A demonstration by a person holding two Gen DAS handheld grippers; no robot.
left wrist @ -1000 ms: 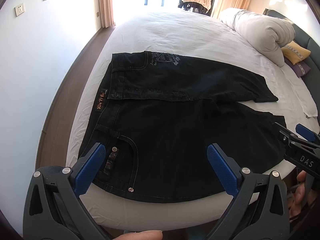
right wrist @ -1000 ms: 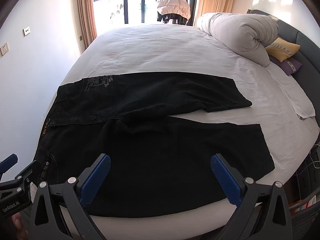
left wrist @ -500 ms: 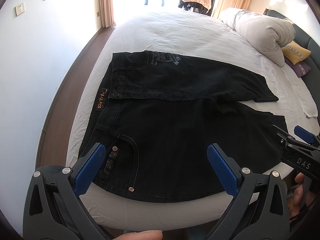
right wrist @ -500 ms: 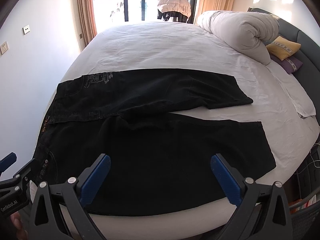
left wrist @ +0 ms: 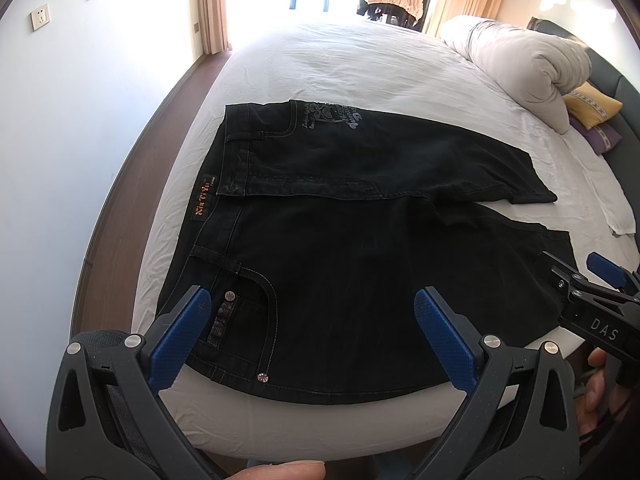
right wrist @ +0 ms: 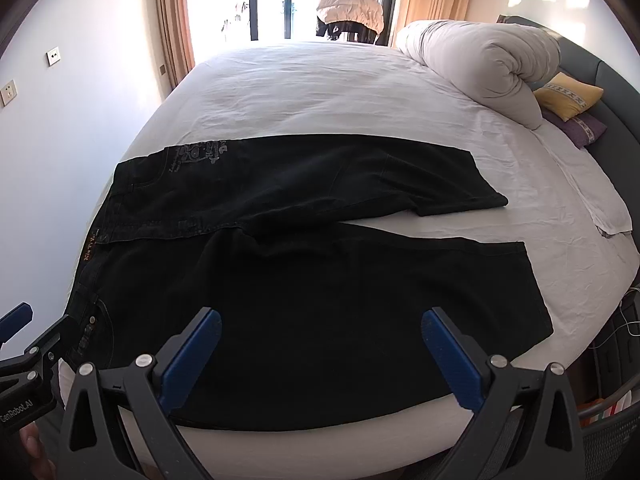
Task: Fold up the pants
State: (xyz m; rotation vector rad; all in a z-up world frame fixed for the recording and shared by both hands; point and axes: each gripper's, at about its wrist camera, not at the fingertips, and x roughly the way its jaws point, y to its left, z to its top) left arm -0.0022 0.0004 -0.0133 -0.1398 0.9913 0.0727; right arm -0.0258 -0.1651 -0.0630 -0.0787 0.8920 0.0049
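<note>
Black pants [left wrist: 360, 240] lie flat on the white bed [left wrist: 360, 64], waistband to the left and legs spread to the right; they show in the right wrist view too [right wrist: 320, 280]. My left gripper [left wrist: 312, 312] is open and empty, held above the near waist and pocket. My right gripper [right wrist: 320, 328] is open and empty, held above the near leg. The right gripper appears at the right edge of the left wrist view [left wrist: 592, 300]. The left gripper appears at the lower left of the right wrist view [right wrist: 28, 344].
A rolled white duvet [right wrist: 488, 64] and yellow pillow [right wrist: 568, 94] lie at the bed's far right. A folded white cloth [right wrist: 600, 204] lies on the right side. A wall [left wrist: 60, 160] and wooden floor strip [left wrist: 132, 184] run along the left. A window with curtains is beyond the bed.
Both grippers have shifted only slightly over the pants, with the view easing forward. The pants have not moved. Both grippers stay open.
</note>
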